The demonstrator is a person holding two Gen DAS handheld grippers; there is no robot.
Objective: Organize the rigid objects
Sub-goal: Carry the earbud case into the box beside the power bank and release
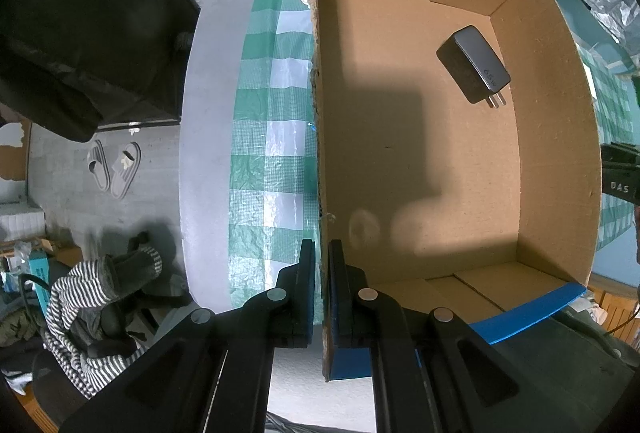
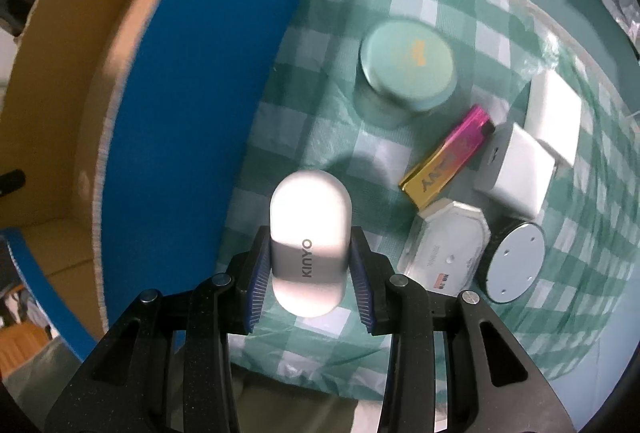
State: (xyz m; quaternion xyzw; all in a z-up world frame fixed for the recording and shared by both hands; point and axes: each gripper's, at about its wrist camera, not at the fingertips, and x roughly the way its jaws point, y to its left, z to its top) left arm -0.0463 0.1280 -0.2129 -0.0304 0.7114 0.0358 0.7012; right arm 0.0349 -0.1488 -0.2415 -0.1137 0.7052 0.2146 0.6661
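- Inside the box (image 1: 440,161): one black charger (image 1: 474,64) only, lying flat toward the far right corner, prongs pointing at the right wall. Rest of the floor bare.
- On the checked cloth (image 2: 320,73), just right of the blue box wall: still to be moved, by the look of it — round teal tin (image 2: 408,71), pink-and-gold lighter (image 2: 446,159), two white adapters (image 2: 516,173) stacked or overlapping (cannot tell which), flat silver tin (image 2: 444,249), round disc (image 2: 516,263). All clustered, several touching.
- Progress, as a judgement: early. One item boxed, one in hand, about six left outside.
- Right gripper (image 2: 310,257): clamped on the white capsule (image 2: 310,233), pads pressing both long sides near the lettered end; rounded far end sticking out past the fingertips.
- Capsule appears raised off the cloth, shadow cast beyond it; not yet over the box.
- Right gripper pointing straight down at the table, box wall to its left in view.
- Left gripper (image 1: 322,293): pinched tight on the box wall's upper edge, one finger outside, one inside; seemingly steadying the box.
- Left gripper also pointing straight down, at the box's left wall near the near corner.
- Next, presumably: carry capsule left over the wall, lower, release clear of the charger.
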